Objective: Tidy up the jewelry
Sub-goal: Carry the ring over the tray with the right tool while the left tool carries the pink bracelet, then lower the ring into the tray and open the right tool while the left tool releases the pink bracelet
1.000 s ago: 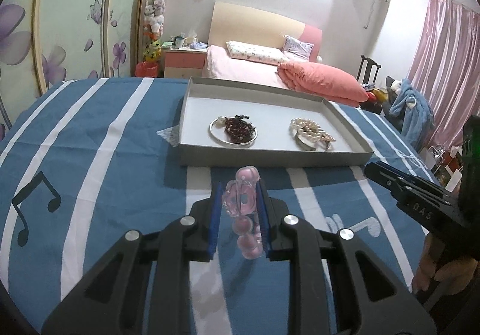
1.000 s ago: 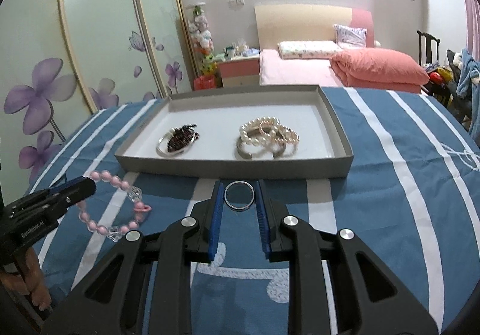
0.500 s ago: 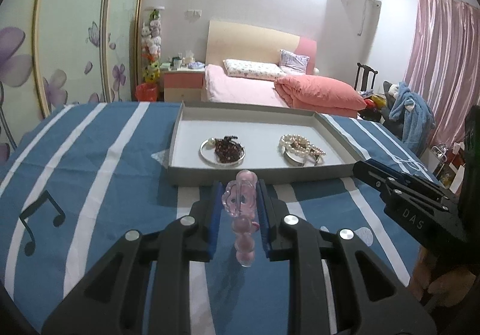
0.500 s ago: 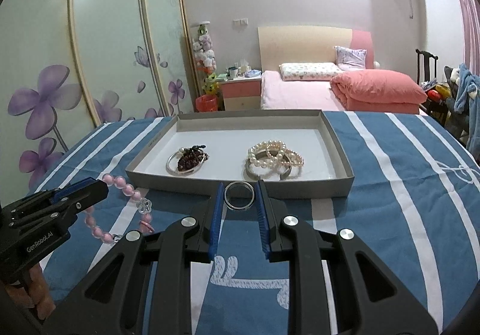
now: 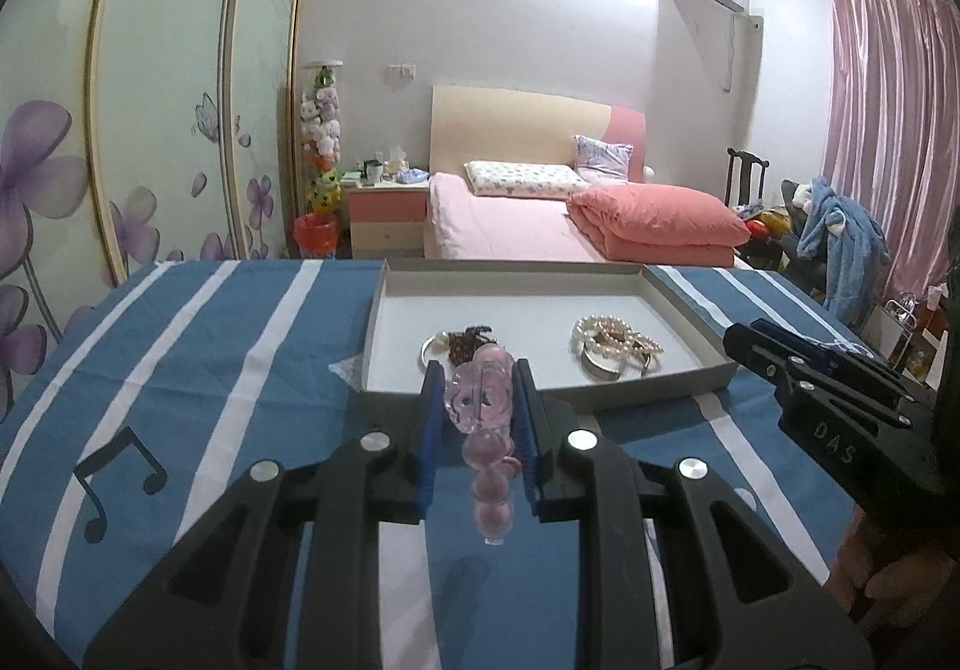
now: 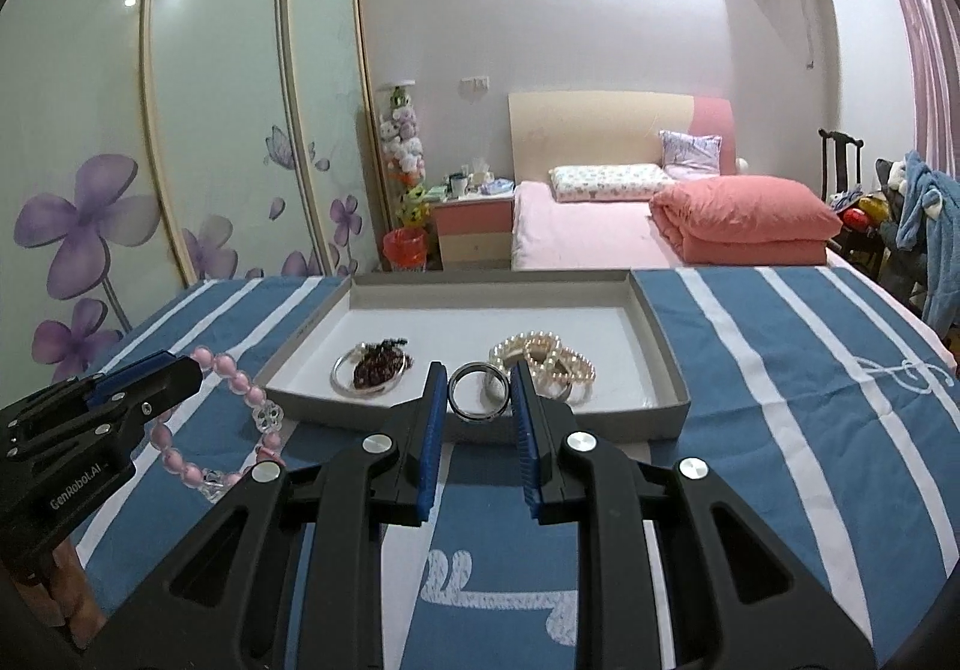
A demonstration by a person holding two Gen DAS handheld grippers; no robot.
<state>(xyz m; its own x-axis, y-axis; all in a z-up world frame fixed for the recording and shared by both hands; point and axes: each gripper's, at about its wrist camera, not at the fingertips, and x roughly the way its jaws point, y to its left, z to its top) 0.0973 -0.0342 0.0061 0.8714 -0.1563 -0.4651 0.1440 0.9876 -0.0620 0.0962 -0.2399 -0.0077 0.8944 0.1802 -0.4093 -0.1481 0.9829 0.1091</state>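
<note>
My left gripper point(image 5: 478, 388) is shut on a pink bead bracelet point(image 5: 489, 466) with clear flower beads; it hangs edge-on between the blue pads, just short of the grey tray point(image 5: 690, 322). The right wrist view shows the same bracelet point(image 6: 234, 412) dangling from the left gripper point(image 6: 174, 370). My right gripper point(image 6: 478, 388) is shut on a silver ring point(image 6: 480, 398), held upright before the tray's near wall point(image 6: 606, 427). In the tray lie a silver bangle with dark beads point(image 6: 375, 370) on the left and a heap of pearl bracelets point(image 6: 549, 361) on the right.
The tray sits on a blue tablecloth with white stripes point(image 5: 198, 370). My right gripper point(image 5: 828, 388) juts in at the right of the left wrist view. Beyond the table stand a pink bed point(image 6: 600, 226), a nightstand point(image 6: 471, 232) and flowered wardrobe doors point(image 6: 180, 130).
Both grippers have tilted up, so the tray sits lower and flatter in each view. The left one has risen with the pink bracelet. Both grips are unchanged.
</note>
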